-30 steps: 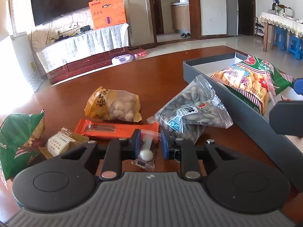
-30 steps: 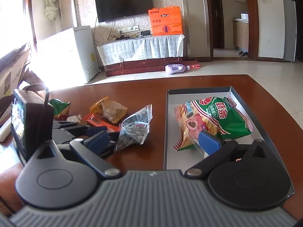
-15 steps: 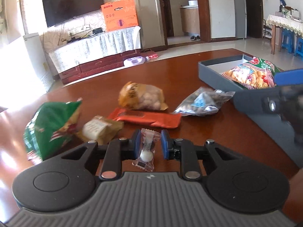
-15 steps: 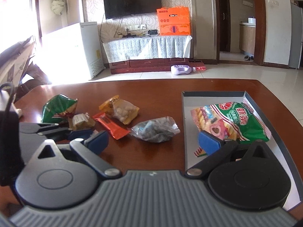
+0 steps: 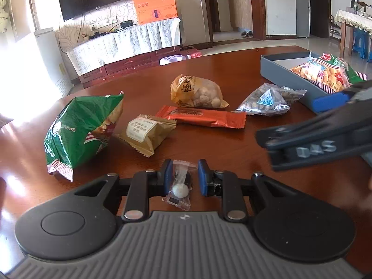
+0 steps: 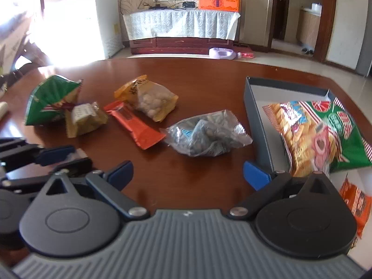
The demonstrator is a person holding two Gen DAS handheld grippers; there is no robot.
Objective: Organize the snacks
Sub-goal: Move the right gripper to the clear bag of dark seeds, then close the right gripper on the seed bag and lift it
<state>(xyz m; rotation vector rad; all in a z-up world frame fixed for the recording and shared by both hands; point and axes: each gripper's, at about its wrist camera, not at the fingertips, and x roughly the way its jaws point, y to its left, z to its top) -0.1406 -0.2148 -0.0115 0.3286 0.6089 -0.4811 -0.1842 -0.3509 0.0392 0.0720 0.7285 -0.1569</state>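
Note:
My left gripper (image 5: 184, 174) stands around a small clear candy packet (image 5: 179, 189); its jaws have a gap to the packet, so it is open. My right gripper (image 6: 187, 173) is open and empty, low over the table in front of the clear sunflower-seed bag (image 6: 207, 134). The grey tray (image 6: 254, 107) at the right holds a big green and orange chip bag (image 6: 318, 127) and an orange packet (image 6: 355, 202). On the table lie a green chip bag (image 5: 81, 127), a tan cake packet (image 5: 146, 133), an orange-red bar (image 5: 202, 116) and a yellow nut bag (image 5: 197, 91).
The snacks lie on a round brown wooden table (image 5: 209, 148). The right gripper's body (image 5: 325, 139) crosses the right side of the left wrist view. The left gripper (image 6: 53, 157) shows at the left of the right wrist view. A TV stand and white fridge stand beyond.
The left gripper has pulled back left and its jaws have spread off the candy packet. The seed bag now lies on the table. The right gripper swung left and lower toward it.

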